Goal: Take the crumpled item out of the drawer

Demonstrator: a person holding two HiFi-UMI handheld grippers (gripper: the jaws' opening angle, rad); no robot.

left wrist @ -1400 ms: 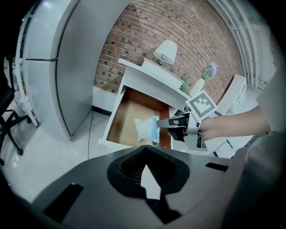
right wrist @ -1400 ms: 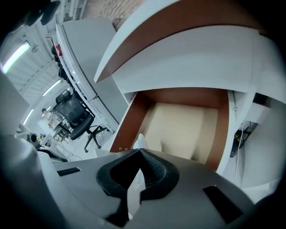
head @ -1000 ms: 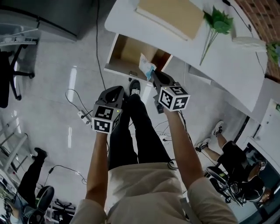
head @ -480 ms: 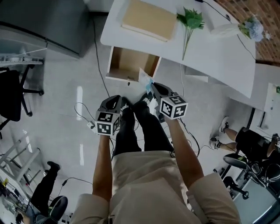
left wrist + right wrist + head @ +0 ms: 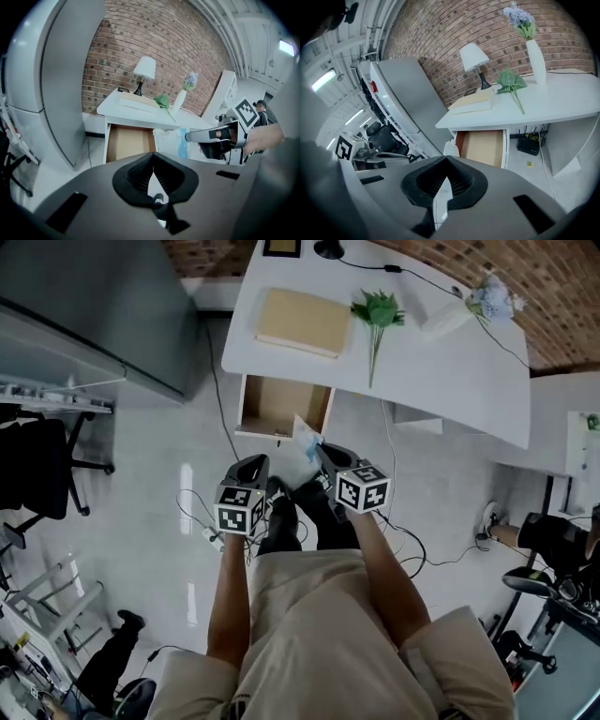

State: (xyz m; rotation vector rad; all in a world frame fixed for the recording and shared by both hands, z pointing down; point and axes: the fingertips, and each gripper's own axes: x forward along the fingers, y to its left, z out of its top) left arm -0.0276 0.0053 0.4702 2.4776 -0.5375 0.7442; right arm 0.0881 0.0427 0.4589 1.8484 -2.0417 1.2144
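just in front of the open drawer (image 5: 281,405), clear of it, the crumpled item (image 5: 306,435) sits pinched in the closed jaws of the right gripper (image 5: 320,450); left gripper (image 5: 260,461) jaws closed on nothing; extraction judged complete; next move calls for a set-down spot, perhaps the surface (image 5: 422,362); item's long axis continues the jaws' line, free end towards the drawer
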